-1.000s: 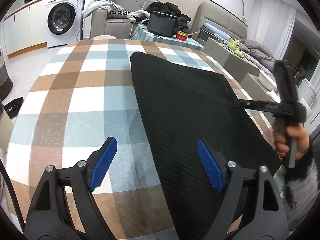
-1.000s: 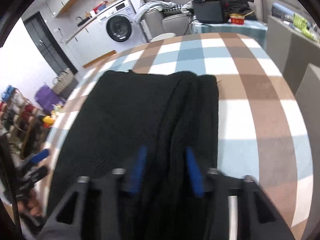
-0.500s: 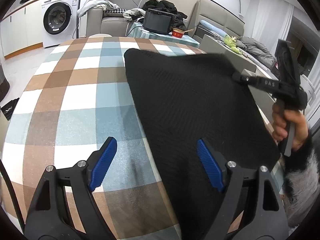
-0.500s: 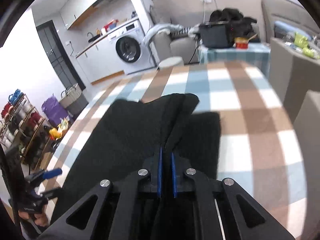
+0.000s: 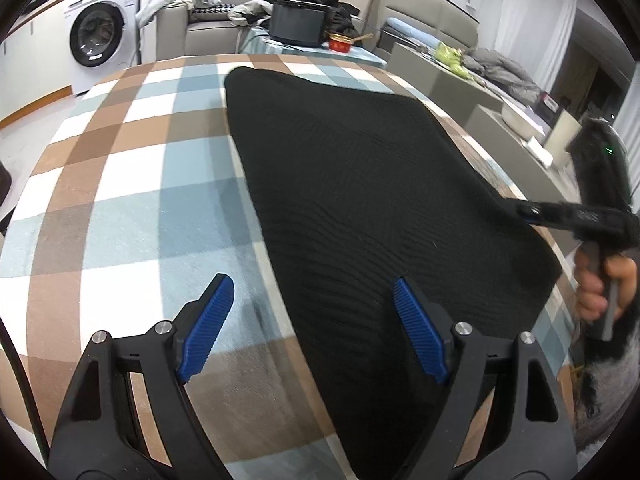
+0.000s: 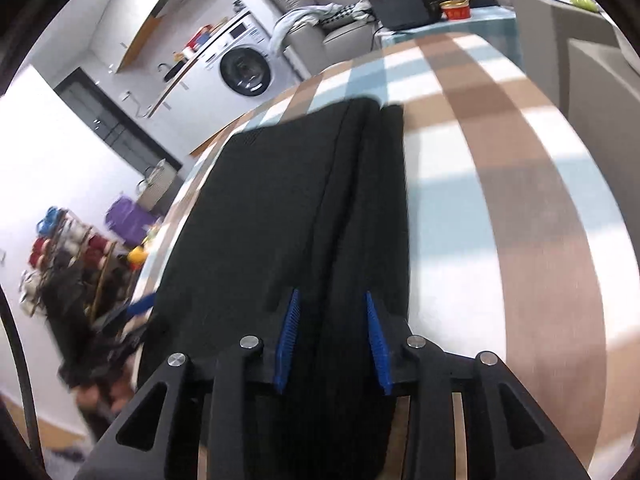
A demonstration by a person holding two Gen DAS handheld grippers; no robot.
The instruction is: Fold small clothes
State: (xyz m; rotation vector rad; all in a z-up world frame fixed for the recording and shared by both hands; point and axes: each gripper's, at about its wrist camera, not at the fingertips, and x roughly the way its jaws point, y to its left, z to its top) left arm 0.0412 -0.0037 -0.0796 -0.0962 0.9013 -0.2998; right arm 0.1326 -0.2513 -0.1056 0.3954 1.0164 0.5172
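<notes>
**Black knit spread flat, right claw letting go at its folded edge**

We are looking across a living space with a white front-loading washing machine [image 5: 98, 32] at the back wall and a grey sofa [image 5: 432, 16] behind, and in front of it all the surface [image 5: 120, 184], covered in a brown, blue and white checked cloth. Lying across that cloth is the black ribbed knit garment [image 5: 360, 200], spread flat, its near end running right down to the near edge of the surface.

The left claw [image 5: 312, 328] is hanging just above the near left edge of the garment with its jaws standing wide, nothing between its blue ribbed pads [image 5: 208, 320]; one pad is over the checked cloth, the other over the black knit.

Over on the right side, the right claw [image 6: 332, 340] is sitting over a long raised fold running down the garment's right edge. Its jaws have just been opening again and are standing partly apart, the fold lying between the blue pads without being pinched. In the left wrist view the person's hand [image 5: 608, 288] is gripping that tool's handle beside the surface edge.

A black laptop [image 5: 298, 24] and a red bowl [image 5: 340, 44] are sitting on a smaller table far behind.
</notes>
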